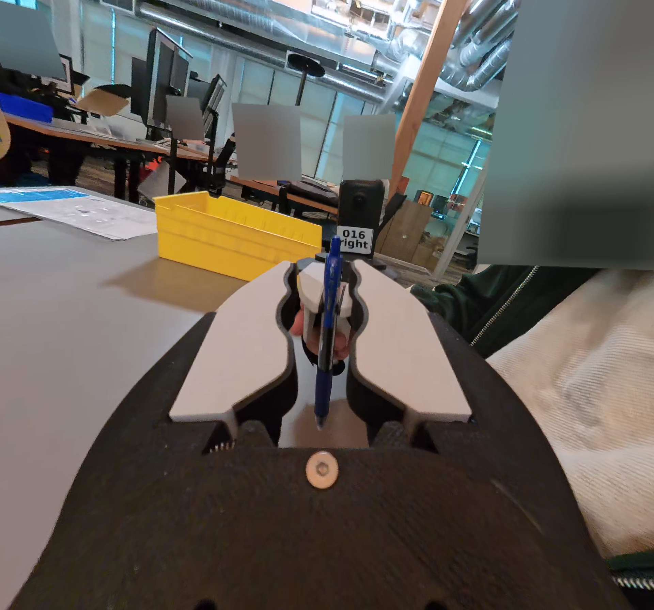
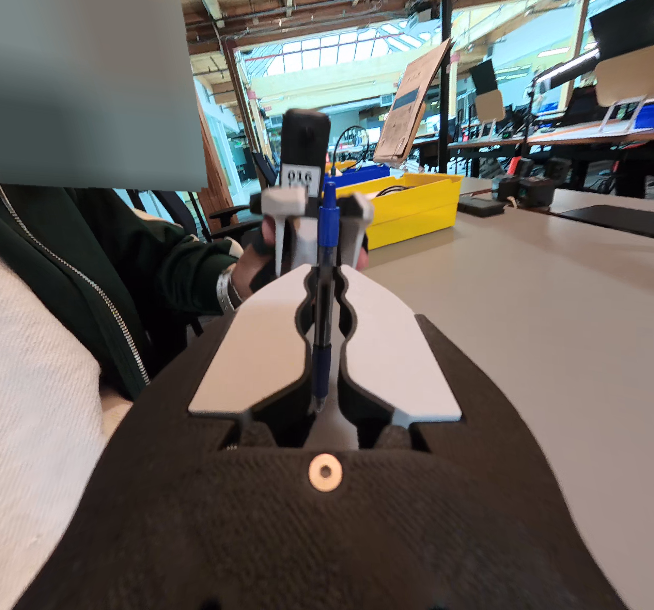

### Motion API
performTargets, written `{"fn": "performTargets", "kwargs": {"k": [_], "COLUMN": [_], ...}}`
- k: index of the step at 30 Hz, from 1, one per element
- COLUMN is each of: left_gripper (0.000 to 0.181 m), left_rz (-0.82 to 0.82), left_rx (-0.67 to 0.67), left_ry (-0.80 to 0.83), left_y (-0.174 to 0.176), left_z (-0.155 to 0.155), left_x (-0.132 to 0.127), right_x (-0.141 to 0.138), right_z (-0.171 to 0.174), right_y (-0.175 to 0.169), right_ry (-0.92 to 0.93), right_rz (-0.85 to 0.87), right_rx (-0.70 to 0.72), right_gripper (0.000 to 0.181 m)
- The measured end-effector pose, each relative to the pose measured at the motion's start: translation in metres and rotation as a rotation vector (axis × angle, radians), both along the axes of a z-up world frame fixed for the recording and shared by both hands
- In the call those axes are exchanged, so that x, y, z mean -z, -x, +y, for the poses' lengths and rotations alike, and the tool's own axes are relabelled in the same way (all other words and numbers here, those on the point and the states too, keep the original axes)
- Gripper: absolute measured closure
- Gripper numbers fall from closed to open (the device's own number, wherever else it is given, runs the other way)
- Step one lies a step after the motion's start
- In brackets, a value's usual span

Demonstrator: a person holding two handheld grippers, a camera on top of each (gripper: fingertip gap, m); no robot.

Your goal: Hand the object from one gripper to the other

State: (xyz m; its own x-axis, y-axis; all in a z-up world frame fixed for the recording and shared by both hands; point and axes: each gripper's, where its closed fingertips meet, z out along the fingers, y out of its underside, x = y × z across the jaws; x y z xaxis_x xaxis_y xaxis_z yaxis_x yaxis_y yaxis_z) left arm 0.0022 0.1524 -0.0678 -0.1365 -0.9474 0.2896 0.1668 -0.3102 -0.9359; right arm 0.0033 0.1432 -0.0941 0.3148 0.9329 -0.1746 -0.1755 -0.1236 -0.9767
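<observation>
Right wrist view shows the right tool point(image 2: 323, 280) clamped on an upright blue pen point(image 2: 325, 310), with the left tool point(image 2: 318, 211) spread apart around its cap; the left should close squarely before the right lets go, and only this view shows a cable in the yellow bin point(image 2: 417, 211) behind the pen.

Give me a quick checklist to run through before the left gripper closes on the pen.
1. Right gripper holds the pen: ok, jaws shut on it.
2. Pen sits between the left gripper jaws: ok.
3. Left jaws open enough: ok, there is a gap on each side.
4. Pen is lifted clear of the table: ok.
5. Left jaws will land clear of the right ones: cannot tell.
</observation>
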Motion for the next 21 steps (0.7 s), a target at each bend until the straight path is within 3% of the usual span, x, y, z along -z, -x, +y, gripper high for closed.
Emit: {"fn": "performTargets", "kwargs": {"k": [9,21], "left_gripper": [0.175,0.175], "left_rz": [0.057,0.084], "left_rx": [0.048,0.022], "left_ry": [-0.078,-0.148], "left_y": [-0.006,-0.006], "left_z": [-0.020,-0.020], "left_x": [-0.003,-0.003], "right_x": [0.011,0.008], "right_z": [-0.011,-0.012], "right_y": [0.018,0.017], "right_ry": [-0.050,-0.045], "right_rz": [-0.101,-0.081], "right_rx": [-0.032,-0.038], "right_gripper": [0.171,0.172]}}
